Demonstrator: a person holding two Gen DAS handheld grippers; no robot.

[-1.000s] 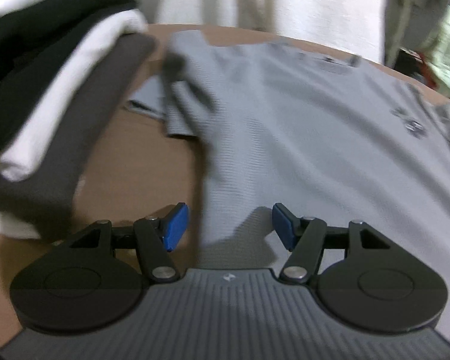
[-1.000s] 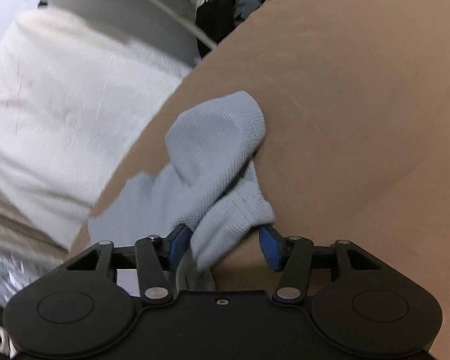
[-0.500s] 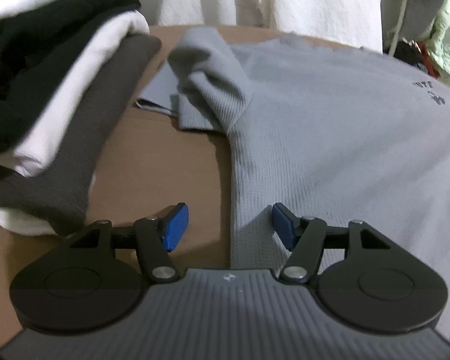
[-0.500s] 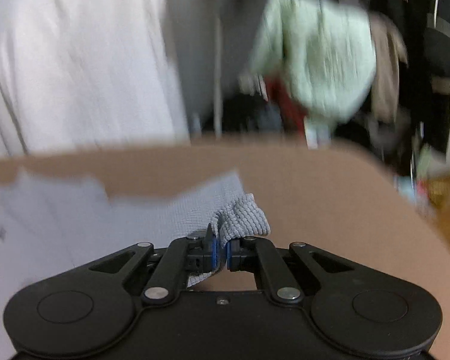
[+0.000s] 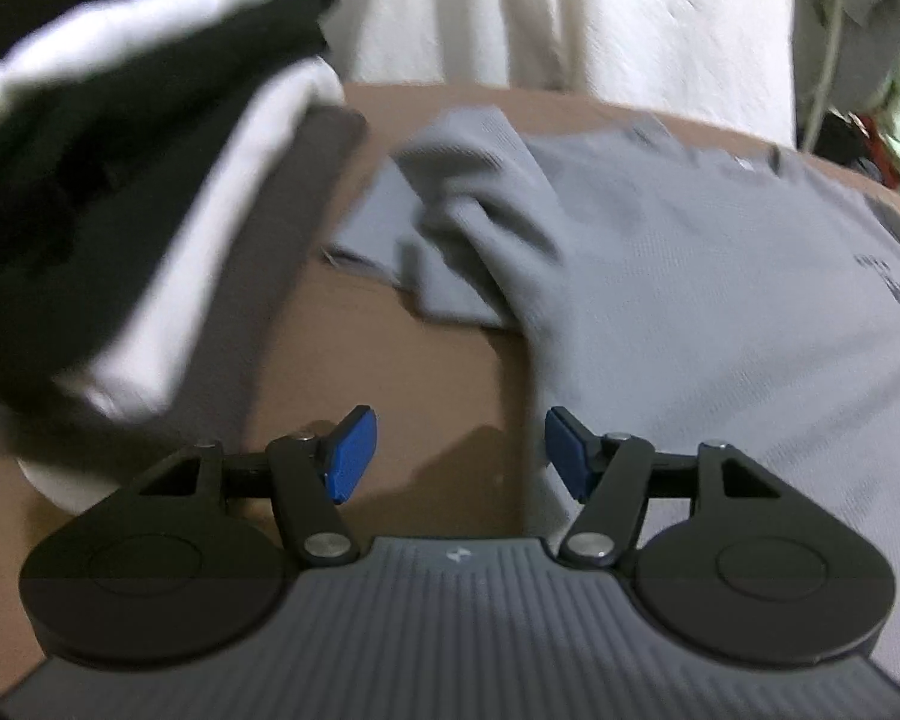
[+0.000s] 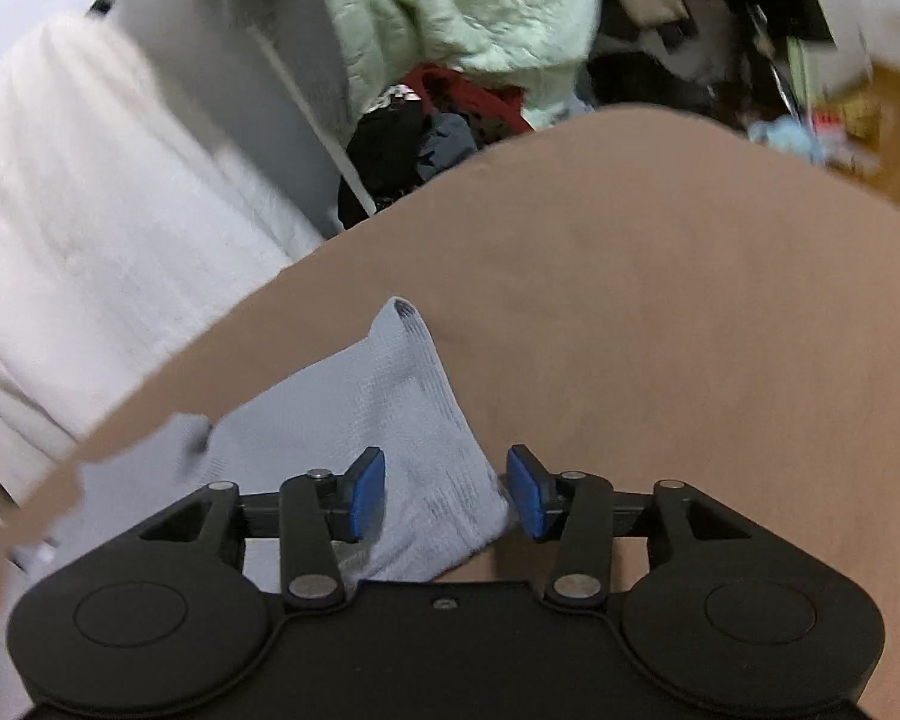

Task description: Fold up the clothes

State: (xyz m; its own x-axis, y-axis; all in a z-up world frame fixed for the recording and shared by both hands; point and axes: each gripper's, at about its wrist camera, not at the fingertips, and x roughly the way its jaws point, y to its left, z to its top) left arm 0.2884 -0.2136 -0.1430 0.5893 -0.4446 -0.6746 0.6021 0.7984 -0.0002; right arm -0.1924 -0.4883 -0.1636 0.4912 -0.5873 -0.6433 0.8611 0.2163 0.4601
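Your left gripper point(image 5: 460, 453) has its blue pads wide apart and holds nothing; it hovers over the brown table point(image 5: 390, 372), at the left edge of the grey T-shirt point(image 5: 720, 300). This view alone shows you the shirt body lying flat, its small dark print at the right, one sleeve point(image 5: 450, 228) bunched near the collar side, and the stack of folded clothes point(image 5: 120, 210) in black, white and dark grey at the left.

Your right gripper point(image 6: 445, 495) is also open, with the other sleeve point(image 6: 414, 420) lying loose between the pads, not pinched. Only here you see the bare table point(image 6: 660, 330) and beyond it the heap of laundry point(image 6: 462, 30).
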